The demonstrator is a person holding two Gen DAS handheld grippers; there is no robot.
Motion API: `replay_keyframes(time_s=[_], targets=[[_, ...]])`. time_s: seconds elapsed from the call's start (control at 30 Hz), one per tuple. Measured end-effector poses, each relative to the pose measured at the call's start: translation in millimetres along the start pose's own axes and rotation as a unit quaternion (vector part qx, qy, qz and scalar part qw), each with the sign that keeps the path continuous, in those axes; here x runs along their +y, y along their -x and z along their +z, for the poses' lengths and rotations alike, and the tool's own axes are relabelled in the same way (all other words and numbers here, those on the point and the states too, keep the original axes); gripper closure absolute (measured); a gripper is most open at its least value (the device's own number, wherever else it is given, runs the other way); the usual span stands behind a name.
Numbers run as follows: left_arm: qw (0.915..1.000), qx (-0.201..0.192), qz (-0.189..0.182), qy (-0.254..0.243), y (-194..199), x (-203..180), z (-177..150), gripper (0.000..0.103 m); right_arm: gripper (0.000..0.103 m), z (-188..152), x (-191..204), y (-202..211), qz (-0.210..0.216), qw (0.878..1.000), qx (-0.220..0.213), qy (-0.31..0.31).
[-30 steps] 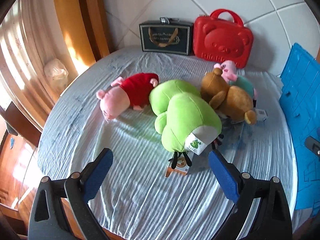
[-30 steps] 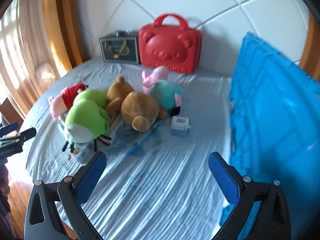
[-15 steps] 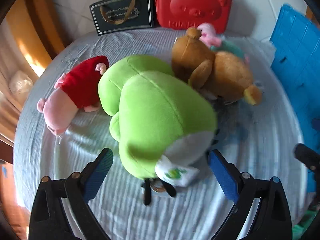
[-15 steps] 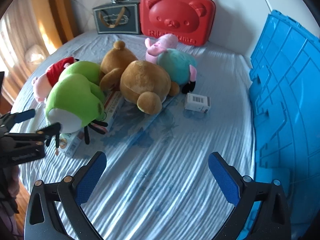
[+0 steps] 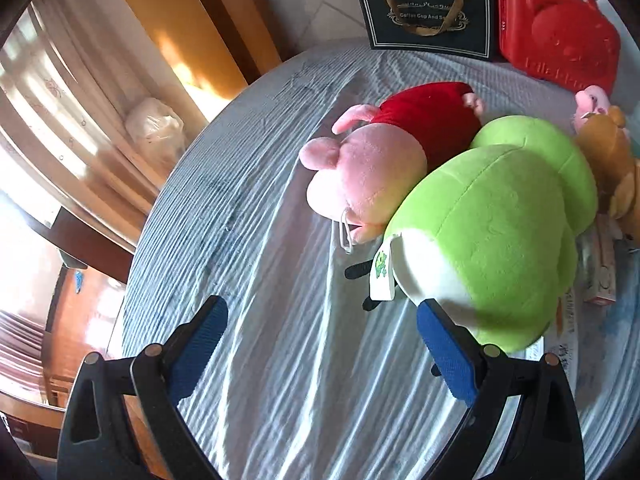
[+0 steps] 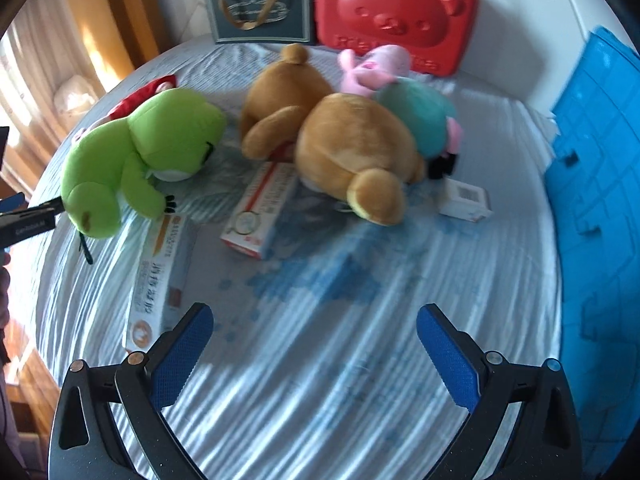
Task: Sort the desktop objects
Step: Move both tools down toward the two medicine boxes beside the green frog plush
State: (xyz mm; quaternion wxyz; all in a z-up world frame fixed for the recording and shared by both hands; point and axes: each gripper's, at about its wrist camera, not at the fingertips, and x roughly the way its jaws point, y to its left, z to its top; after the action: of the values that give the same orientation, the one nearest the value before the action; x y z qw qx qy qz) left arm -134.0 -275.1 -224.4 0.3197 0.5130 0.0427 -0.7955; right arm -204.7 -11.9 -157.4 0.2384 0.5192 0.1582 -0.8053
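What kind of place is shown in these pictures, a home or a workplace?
Most likely a home room. A round table under a striped cloth holds plush toys such as a green frog, with curtains at a sunlit window and a wooden floor beyond.

A home, likely a living or dining room. A round table [image 5: 248, 208] under a striped cloth carries plush toys [image 6: 352, 152], with curtains [image 5: 60, 92] and sunlit wood trim at upper left, and a red bear-faced case [image 6: 396, 12] against a white wall.
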Motion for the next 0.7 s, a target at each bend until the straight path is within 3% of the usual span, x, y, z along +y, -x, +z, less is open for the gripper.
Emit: replay_keyframes(time_s=[0.17, 0.3, 0.37, 0.5, 0.6, 0.7], targets=[[0.9972, -0.014, -0.072, -0.011, 47.8, -35.3, -23.1, 0.006, 0.0, 1.8, 5.4, -5.9, 0.003, 1.0, 0.004, 0.008], [0.9904, -0.013, -0.133, -0.035, 67.0, -73.5, -39.6, 0.006, 0.0, -1.7, -3.7, -6.0, 0.0, 1.0, -0.001, -0.001], [0.9865, -0.008, -0.157, -0.045, 65.0, -93.3, -44.9, 0.006, 0.0, -3.8, -14.4, -6.3, -0.001, 1.0, -0.004, -0.014], [0.9851, 0.024, -0.165, -0.044, 36.5, -118.9, -55.5, 0.006, 0.0, -3.1, -28.5, -14.6, -0.003, 1.0, 0.007, -0.024], [0.9827, 0.062, -0.171, -0.035, 0.5, -135.1, -60.8, 0.038, 0.0, -0.8, -30.8, -27.3, 0.007, 0.999, 0.02, -0.037], [0.9822, 0.084, -0.165, -0.032, -25.9, -139.8, -60.5, 0.04, 0.0, 3.6, -25.6, -39.5, 0.031, 0.998, 0.018, -0.049]])
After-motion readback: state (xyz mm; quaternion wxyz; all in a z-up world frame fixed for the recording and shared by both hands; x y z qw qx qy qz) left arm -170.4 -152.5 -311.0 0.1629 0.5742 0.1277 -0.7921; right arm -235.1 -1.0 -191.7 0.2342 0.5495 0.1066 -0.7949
